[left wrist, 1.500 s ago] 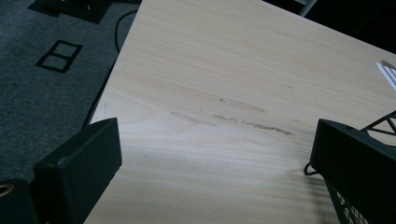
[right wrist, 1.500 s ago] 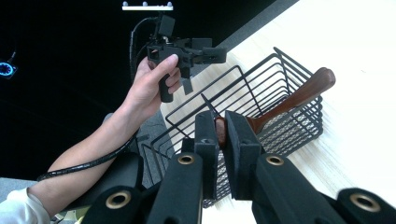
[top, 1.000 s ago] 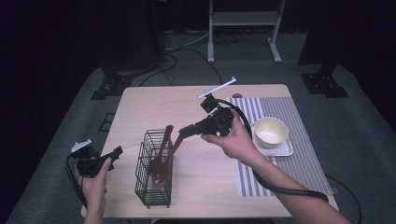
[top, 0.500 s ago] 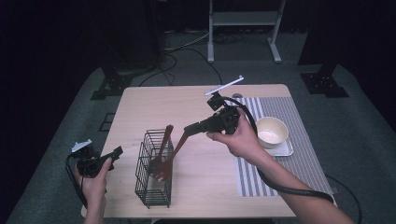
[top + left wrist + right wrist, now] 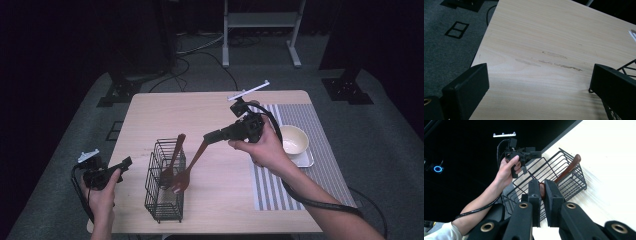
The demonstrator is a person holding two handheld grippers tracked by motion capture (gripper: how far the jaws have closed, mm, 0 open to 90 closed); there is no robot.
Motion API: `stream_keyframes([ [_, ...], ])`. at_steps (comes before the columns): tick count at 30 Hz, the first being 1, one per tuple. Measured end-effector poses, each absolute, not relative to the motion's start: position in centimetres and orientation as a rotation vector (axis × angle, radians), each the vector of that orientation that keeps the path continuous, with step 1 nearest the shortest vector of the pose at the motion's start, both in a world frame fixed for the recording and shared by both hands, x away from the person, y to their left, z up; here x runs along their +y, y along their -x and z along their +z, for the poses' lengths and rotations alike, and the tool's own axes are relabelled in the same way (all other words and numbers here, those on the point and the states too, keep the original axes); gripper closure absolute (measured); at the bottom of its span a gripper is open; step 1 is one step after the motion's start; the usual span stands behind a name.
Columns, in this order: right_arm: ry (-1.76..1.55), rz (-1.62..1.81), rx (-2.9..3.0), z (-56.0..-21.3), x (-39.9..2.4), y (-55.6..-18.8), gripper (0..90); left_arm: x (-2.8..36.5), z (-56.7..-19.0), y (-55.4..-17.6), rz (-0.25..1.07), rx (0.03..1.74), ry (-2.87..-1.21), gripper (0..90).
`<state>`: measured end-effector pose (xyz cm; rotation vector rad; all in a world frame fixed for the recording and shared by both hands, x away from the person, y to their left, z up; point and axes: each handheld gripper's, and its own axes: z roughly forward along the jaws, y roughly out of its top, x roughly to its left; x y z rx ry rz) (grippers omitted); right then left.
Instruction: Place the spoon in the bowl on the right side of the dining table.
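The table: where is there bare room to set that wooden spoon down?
The far half of the table, beyond the wire basket, is bare wood. So is the strip between the basket and the striped mat. It is crowded at the basket and around the bowl.

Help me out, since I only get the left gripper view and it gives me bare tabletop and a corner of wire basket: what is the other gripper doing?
Observer: The right gripper is shut on the handle of a brown wooden spoon, as seen in the high view.
Operator: Where is the spoon's bowl?
Observer: Low beside the black wire basket, on its right side, outside the wires.
Operator: Anything in the basket?
Observer: One more wooden utensil leans inside it.
Operator: And my own jaws?
Observer: The left gripper is open, holding nothing, at the table's left edge.
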<state>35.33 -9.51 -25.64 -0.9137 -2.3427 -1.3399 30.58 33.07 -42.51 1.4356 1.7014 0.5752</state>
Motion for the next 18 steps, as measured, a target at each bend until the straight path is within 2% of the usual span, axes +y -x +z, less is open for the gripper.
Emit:
stream_keyframes([
  [18,0.959,-1.329,-2.322,-26.2,-12.1,-35.7,83.8,33.1,-42.5,-30.5,0.578,1.709,-1.434,1.2],
])
